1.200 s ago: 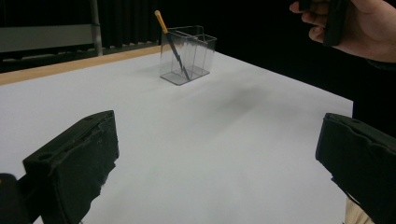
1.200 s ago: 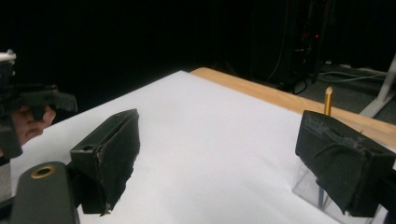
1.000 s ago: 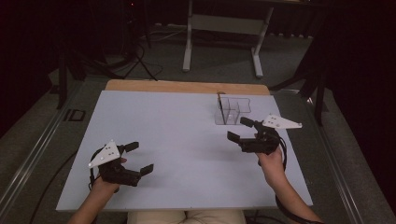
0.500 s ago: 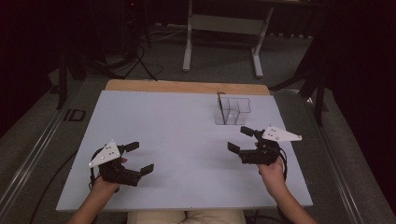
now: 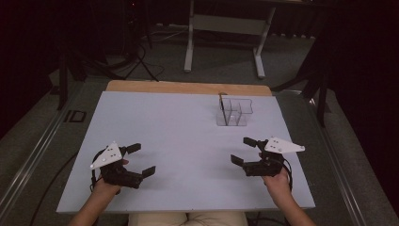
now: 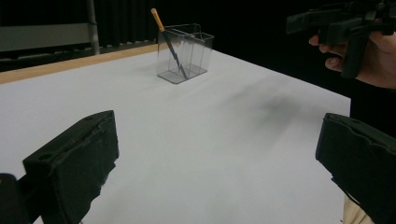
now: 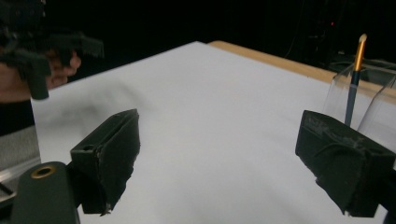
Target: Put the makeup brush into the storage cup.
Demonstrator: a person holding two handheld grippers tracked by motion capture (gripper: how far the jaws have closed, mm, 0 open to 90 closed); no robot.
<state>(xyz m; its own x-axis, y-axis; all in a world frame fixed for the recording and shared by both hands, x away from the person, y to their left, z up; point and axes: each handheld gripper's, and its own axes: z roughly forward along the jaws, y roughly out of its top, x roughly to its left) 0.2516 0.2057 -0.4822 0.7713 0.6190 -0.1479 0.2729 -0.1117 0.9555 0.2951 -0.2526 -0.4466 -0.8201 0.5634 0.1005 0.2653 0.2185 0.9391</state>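
Clear plastic, the divided holder (image 5: 234,112) stands far right on our white table (image 5: 179,141), a pencil-like stick (image 6: 169,44), possibly a pen, leaning inside. We hold the left gripper (image 5: 140,160) and right gripper (image 5: 243,151) near, both spread wide, empty.

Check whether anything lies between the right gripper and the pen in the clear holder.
Nothing visible does. Bare table lies between the right gripper and the holder, where the pen leans.

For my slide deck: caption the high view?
Two open grippers, left gripper and right gripper, above a white table.
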